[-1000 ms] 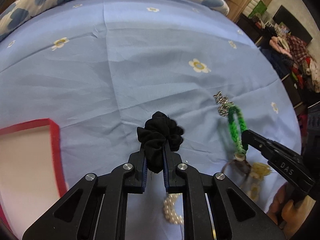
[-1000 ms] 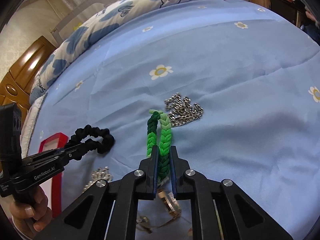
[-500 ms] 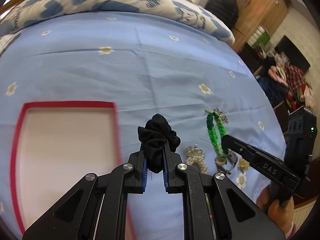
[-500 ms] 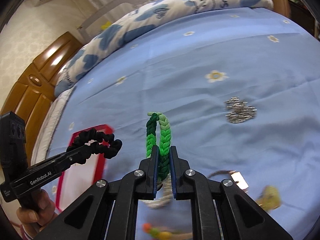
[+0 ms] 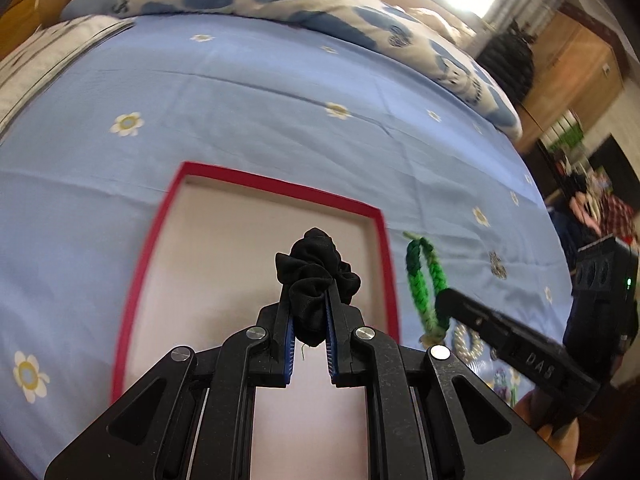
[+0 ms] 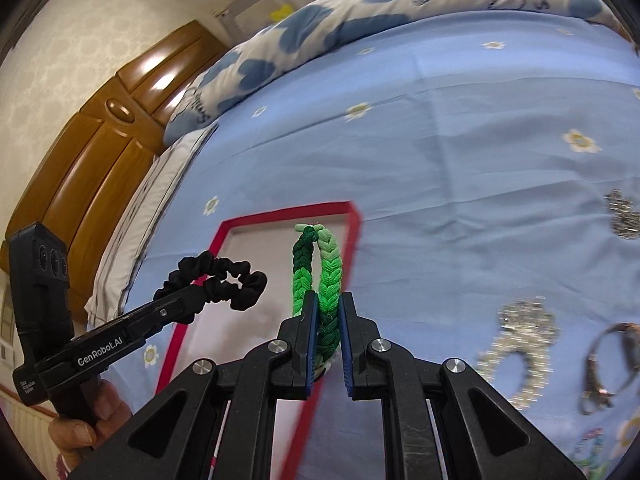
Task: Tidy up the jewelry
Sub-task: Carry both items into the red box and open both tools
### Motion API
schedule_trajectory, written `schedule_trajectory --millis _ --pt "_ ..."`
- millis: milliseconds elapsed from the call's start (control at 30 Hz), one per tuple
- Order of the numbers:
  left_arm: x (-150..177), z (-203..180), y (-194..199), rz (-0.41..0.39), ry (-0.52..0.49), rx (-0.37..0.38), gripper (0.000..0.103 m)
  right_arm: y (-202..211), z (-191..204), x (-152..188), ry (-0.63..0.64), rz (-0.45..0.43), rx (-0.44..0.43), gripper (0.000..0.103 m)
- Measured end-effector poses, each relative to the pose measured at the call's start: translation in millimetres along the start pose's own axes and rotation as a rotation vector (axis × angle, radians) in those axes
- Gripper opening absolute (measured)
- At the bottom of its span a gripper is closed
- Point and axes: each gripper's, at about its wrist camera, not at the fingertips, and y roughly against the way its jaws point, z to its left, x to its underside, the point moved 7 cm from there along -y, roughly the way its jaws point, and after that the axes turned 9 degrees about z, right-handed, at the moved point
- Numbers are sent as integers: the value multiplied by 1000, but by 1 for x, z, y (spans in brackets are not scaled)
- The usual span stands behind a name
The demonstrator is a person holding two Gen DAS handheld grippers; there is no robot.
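Left wrist view: the left gripper [image 5: 311,312] is clamped on a black scrunchie [image 5: 316,276], above the red-rimmed tray [image 5: 256,178]; the tray's near edge is hidden behind it.

Right wrist view: the right gripper [image 6: 326,326] pinches a green braided bracelet [image 6: 318,272] over the tray's right edge; blurred jewelry [image 6: 520,344] lies on the sheet to its right.

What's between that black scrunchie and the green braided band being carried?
In the left wrist view, only the red-rimmed tray's right edge shows behind the gap between the black scrunchie and the green braided band; nothing hangs there.
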Motion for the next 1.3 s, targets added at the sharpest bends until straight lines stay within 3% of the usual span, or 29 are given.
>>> schedule_trajectory --millis 167,800,1100,1300 --pt "-12 20 -11 5 38 -2 11 -34 24 -7 32 41 -5 10" --pt "-21 53 -54 93 75 -69 13 -98 26 -21 57 137 52 14" --pt "-17 56 -54 103 66 -117 36 -97 26 -22 62 137 49 16" --pt "-15 58 -41 80 88 -129 50 -87 24 -23 45 125 35 31"
